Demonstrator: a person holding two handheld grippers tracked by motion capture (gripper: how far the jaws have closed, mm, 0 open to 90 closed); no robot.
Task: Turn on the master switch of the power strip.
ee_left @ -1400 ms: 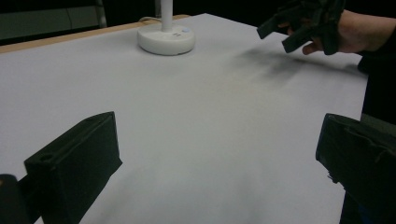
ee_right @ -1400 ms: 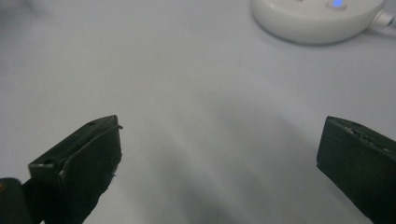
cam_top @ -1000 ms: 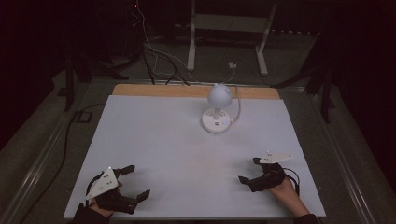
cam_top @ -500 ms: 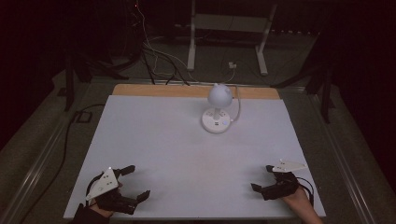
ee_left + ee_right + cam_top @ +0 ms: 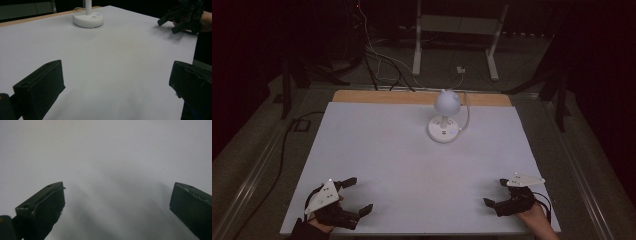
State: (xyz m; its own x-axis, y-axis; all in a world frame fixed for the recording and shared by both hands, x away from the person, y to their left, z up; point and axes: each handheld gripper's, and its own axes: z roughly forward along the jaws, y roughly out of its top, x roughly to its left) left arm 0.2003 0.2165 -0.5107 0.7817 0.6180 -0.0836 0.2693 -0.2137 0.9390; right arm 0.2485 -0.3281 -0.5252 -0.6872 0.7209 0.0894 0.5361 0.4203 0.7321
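Note:
A white desk lamp point(image 5: 446, 116) with a round head and a disc base stands at the back middle of the white table point(image 5: 412, 165); its base point(image 5: 88, 20) also appears at the top of the left gripper view. My left gripper point(image 5: 358, 195) rests near the front left corner, open and with nothing in it point(image 5: 116, 67). My right gripper point(image 5: 494, 192) sits low near the front right corner, jaws wide apart over bare table point(image 5: 117, 187). It also appears at the top right of the left gripper view point(image 5: 167, 27).
A wooden strip point(image 5: 377, 96) runs along the table's back edge. The lamp's cord point(image 5: 467, 112) trails off the back. Cables point(image 5: 377, 60) and a stand's white legs point(image 5: 492, 50) are on the dark floor behind. A cable point(image 5: 287, 145) runs along the left side.
My right gripper has moved a little to the right and toward the front edge. The left gripper and the lamp have stayed put.

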